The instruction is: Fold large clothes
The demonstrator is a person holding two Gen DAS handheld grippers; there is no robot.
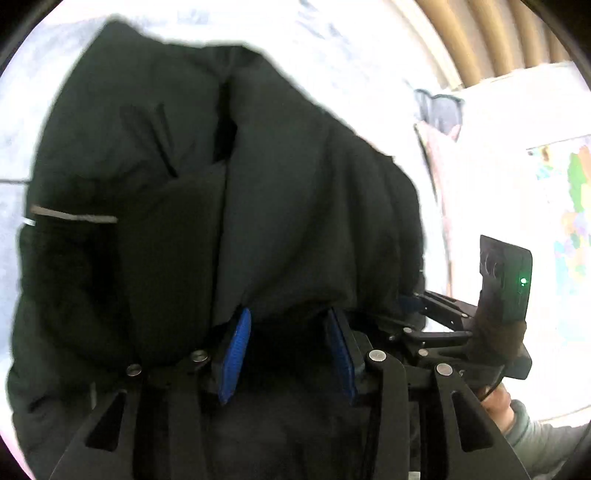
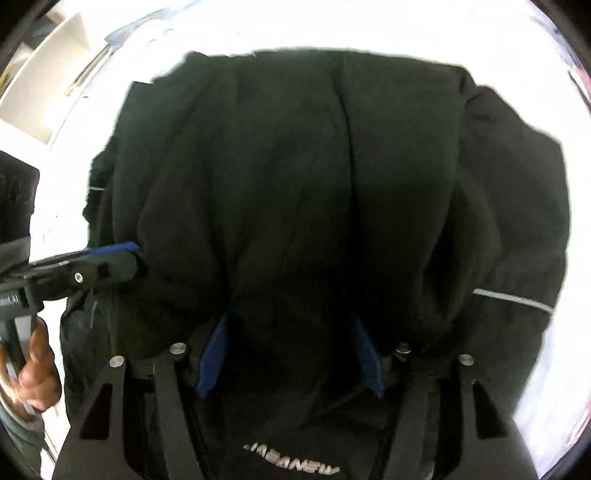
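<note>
Below, I count one black jacket (image 1: 229, 192) bunched on the white bed (image 2: 369, 33), directly ahead of both tongs. Two tongs: left tongs (image 1: 286, 354) and right tongs (image 2: 290, 354), each parted, blue pads beside dark folds; contact unclear.

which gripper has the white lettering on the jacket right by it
The right gripper: the white lettering on the black jacket lies right by its jaws. None shows near the left gripper.
</note>
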